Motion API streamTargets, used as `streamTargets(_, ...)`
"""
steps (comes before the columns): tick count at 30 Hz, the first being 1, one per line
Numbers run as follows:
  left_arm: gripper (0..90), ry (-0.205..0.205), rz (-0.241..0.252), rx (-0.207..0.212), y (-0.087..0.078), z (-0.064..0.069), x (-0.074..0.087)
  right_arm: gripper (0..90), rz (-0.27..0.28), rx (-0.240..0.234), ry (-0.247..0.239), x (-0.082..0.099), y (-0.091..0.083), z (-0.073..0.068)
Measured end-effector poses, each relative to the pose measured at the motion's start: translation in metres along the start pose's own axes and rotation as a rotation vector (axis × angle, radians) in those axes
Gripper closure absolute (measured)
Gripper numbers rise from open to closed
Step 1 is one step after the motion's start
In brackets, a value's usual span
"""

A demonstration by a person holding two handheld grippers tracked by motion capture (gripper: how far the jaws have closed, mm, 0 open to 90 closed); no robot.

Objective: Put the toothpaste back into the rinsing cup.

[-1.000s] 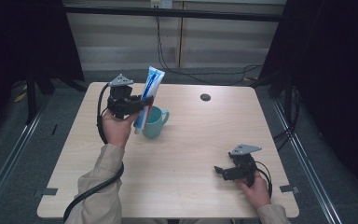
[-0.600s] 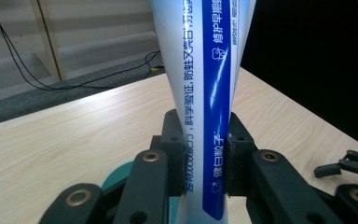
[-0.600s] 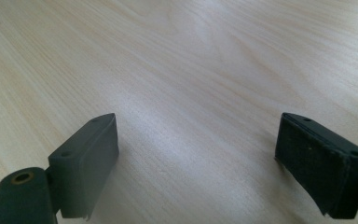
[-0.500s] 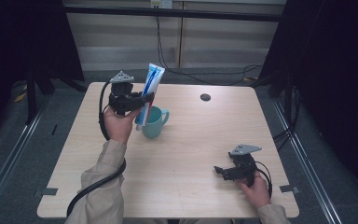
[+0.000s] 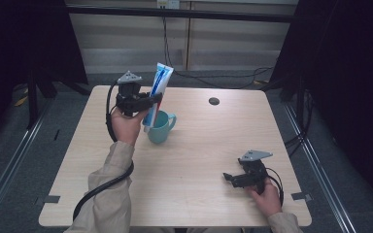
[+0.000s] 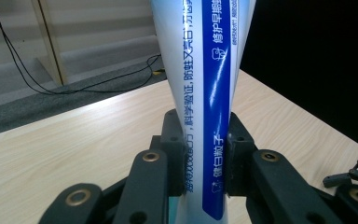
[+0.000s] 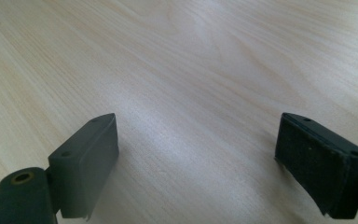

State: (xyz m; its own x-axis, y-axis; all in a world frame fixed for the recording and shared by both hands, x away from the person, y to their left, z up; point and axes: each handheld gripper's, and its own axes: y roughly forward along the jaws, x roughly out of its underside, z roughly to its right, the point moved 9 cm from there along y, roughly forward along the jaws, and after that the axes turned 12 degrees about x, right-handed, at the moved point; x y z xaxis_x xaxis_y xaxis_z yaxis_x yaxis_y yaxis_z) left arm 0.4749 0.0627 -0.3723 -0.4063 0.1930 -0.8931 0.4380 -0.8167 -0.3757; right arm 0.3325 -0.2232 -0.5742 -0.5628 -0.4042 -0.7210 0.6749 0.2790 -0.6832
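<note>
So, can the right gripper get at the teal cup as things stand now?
Probably yes. The right gripper rests open on bare table, nothing lying between it and the teal cup. But the left gripper holds the toothpaste tube upright over the cup, crowding its mouth.

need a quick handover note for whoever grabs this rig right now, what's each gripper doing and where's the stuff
Left gripper: jaws shut on the white and blue toothpaste tube, held nearly upright, broad crimped end up, lower end at the rim of the teal ceramic mug. Whether the tube's tip is already inside the mug cannot be told.
Right gripper: jaws open, nothing between them, resting low at the near right of the light wooden table.
Done: tube picked up and brought to the mug.
Left, most likely: lower the tube into the mug, open the jaws, pull the hand away. The mug may tip if the tube leans.
</note>
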Motion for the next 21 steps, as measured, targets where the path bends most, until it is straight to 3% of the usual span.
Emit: streamTargets(21, 75.3, -0.007, -0.001, -0.009, 0.012, -0.01, -0.005, 12.7, 0.0, 0.0, 0.002, 0.0, 0.0, 0.0)
